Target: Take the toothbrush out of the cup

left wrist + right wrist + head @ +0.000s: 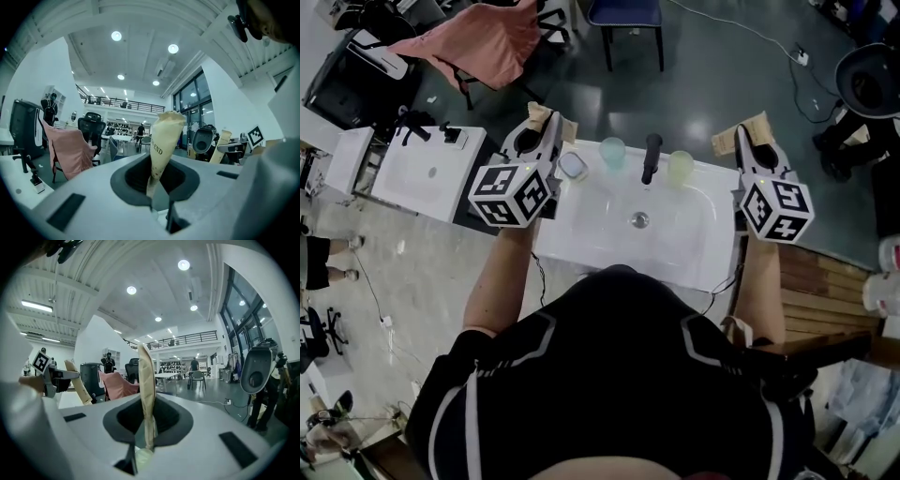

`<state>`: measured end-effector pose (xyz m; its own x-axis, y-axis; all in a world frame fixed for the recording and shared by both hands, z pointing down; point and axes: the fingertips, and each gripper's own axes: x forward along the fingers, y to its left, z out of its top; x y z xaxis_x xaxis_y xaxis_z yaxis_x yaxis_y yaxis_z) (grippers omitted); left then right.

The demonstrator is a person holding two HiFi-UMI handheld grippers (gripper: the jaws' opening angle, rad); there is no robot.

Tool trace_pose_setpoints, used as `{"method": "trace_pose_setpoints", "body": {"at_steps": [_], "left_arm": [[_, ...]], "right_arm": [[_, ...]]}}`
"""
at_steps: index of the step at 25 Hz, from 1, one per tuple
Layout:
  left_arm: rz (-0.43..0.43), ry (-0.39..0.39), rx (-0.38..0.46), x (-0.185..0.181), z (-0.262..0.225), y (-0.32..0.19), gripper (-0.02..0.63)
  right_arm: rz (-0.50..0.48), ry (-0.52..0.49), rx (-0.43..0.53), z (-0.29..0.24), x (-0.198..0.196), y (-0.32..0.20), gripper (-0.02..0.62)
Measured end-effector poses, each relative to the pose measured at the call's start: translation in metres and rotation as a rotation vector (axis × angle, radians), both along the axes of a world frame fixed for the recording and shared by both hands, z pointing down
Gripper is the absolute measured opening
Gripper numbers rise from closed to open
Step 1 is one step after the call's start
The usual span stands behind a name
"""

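Observation:
A white sink [675, 251] stands below me with a black faucet [651, 157] at its back rim. A pale blue-green cup [612, 152] is left of the faucet and a yellow-green cup [680, 167] right of it. I cannot make out a toothbrush in either cup. My left gripper [540, 114] hovers over the sink's back left corner, its tan fingers pressed together with nothing between them [166, 124]. My right gripper [748, 134] is beyond the back right corner, also shut and empty [146, 380]. Both point level, out into the room.
A small square object [573, 166] lies on the rim left of the blue-green cup. A second white sink unit [431, 169] stands to the left. A pink cloth [478, 42] hangs over a chair, with a blue chair [625, 14] behind. Wooden slats [816, 281] are at right.

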<state>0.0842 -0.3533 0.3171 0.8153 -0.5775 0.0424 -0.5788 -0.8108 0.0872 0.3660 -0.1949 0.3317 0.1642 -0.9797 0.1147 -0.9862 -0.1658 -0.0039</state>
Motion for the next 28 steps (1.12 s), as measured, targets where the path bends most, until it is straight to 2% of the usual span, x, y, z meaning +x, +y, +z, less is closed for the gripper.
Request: {"method": "trace_pose_setpoints", "body": {"at_steps": [10,15,21,28], "left_arm": [[0.018,0.004,-0.005,-0.007,0.003,0.006,0.029],[0.036,0.014,-0.018,-0.008,0.008,0.009,0.029],[-0.005,0.05,-0.019,-0.015,0.001,0.006,0.029],[0.014,0.054,-0.007,-0.016,0.0,0.016,0.029]], "right_arm": [[0.002,-0.001,0.0,-0.001,-0.014,0.002,0.04],[0.02,0.04,-0.004,-0.006,-0.019,0.004,0.04],[0.013,0.007,-0.003,-0.01,-0.026,0.007,0.04],[0.045,0.036,0.006,-0.013,-0.033,0.015,0.04]]}}
